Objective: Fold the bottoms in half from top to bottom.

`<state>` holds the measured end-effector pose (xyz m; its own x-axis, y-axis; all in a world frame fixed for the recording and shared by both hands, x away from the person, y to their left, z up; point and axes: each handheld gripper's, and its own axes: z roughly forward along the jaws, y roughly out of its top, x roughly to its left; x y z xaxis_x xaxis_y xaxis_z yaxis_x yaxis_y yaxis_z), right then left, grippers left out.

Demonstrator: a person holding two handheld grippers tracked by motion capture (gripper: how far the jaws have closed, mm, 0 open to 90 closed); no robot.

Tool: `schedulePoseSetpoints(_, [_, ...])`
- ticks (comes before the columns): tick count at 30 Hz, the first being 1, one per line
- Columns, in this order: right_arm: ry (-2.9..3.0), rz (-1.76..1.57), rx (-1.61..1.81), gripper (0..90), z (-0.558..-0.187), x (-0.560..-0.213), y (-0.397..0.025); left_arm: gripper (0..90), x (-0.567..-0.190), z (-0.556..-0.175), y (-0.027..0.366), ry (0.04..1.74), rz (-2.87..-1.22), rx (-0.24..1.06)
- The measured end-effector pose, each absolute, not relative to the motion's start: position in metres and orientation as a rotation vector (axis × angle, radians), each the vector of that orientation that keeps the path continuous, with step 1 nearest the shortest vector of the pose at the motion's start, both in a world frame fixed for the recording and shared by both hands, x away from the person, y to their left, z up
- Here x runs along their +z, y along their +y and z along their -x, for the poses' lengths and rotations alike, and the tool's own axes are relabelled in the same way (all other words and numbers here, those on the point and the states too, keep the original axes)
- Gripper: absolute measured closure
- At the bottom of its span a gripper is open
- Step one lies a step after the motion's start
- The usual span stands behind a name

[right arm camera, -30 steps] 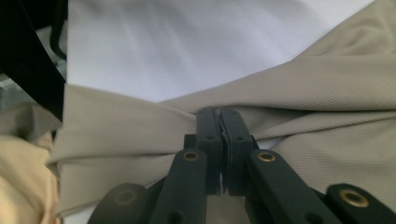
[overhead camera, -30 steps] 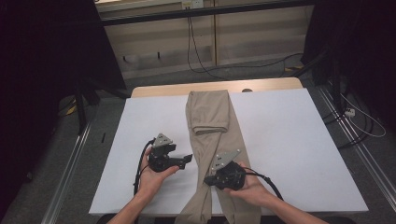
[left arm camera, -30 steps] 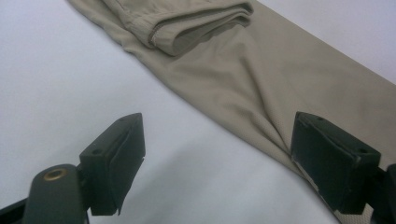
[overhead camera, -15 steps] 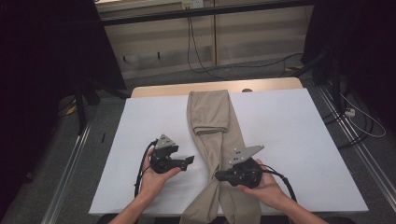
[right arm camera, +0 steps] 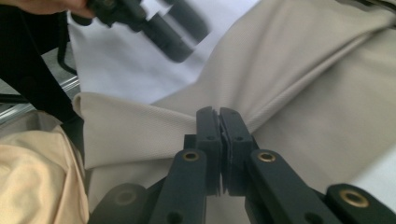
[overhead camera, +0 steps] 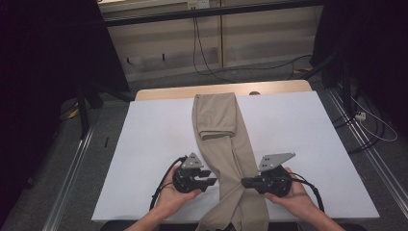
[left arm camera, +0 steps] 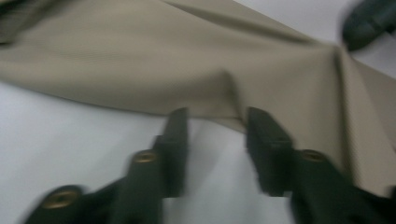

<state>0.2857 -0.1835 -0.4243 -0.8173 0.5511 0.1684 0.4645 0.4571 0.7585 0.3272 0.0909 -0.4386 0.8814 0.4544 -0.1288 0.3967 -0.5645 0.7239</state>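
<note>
Two crossed legs of ribbed khaki trousers [overhead camera: 230, 159]

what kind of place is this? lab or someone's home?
Most likely a lab or recording bay, not a home: black curtains flank a white-topped table, metal floor rails run beside it, and loose cables trail behind. Beige trousers lie on the table.

My two hand-held grippers, black all over

The left gripper [overhead camera: 208, 177] and right gripper [overhead camera: 246, 182], low in the high view, each carry a grey three-cornered plate and a looping black cable. Brass-coloured rivets stud my black jaw arms; the jaws are flat, blocky bars. My forearms are bare, no sleeves.
</note>
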Motion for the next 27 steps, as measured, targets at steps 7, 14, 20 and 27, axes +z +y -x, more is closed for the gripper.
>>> schedulePoseSetpoints(7, [2.6, -0.944, 1.185, 87.8, -0.283, -0.433, -0.201, 76.2, -0.443, -0.315, 0.069, 0.498, -2.273, 0.059])
schedulePoseSetpoints(14, [2.652, -0.969, 1.057, 90.0, -0.281, -0.445, -0.209, 66.2, -0.447, -0.308, 0.057, 0.39, -2.311, 0.066])
schedulePoseSetpoints(20, [2.591, -0.969, 1.212, 74.6, -0.282, -0.437, -0.203, 90.0, -0.447, -0.298, 0.047, 0.332, -2.342, 0.071])
schedulePoseSetpoints(27, [2.682, -0.88, 1.138, 76.0, -0.281, -0.445, -0.18, 90.0, -0.44, -0.283, 0.055, 0.392, -2.374, 0.038])
